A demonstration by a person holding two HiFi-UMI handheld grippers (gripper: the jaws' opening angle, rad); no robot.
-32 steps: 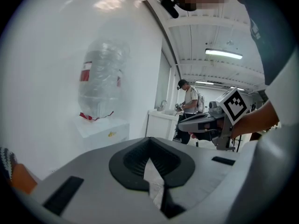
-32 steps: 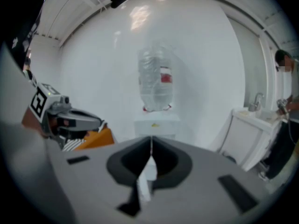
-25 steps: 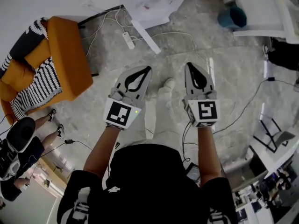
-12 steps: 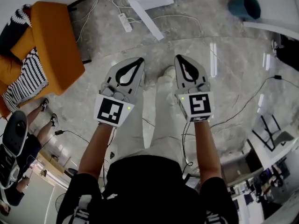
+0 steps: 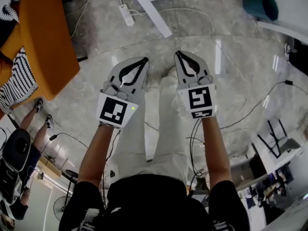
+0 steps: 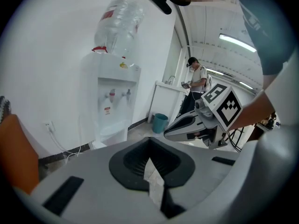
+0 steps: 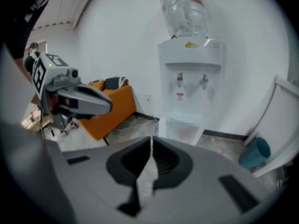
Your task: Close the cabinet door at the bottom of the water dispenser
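The white water dispenser [image 7: 189,78] stands against the wall with a clear bottle [image 7: 184,10] on top; it also shows in the left gripper view [image 6: 113,101]. Its bottom cabinet door [image 7: 181,127] stands swung outward, and from above shows as a white slat [image 5: 150,12]. My left gripper [image 5: 143,60] and right gripper [image 5: 178,54] hang side by side over the floor, well short of the dispenser. Both are shut and empty. Each one shows in the other's view: the right gripper [image 6: 187,126], the left gripper [image 7: 79,99].
An orange sofa [image 5: 43,42] with a striped cushion sits at the left. A power strip [image 5: 126,14] and cables lie by the dispenser. A teal bin [image 5: 260,6] stands at the right by white furniture. A person [image 6: 196,80] stands further back.
Both grippers have sunk and drawn a little closer together, still shut. In the head view the sofa, power strip and door have slid toward the top edge.
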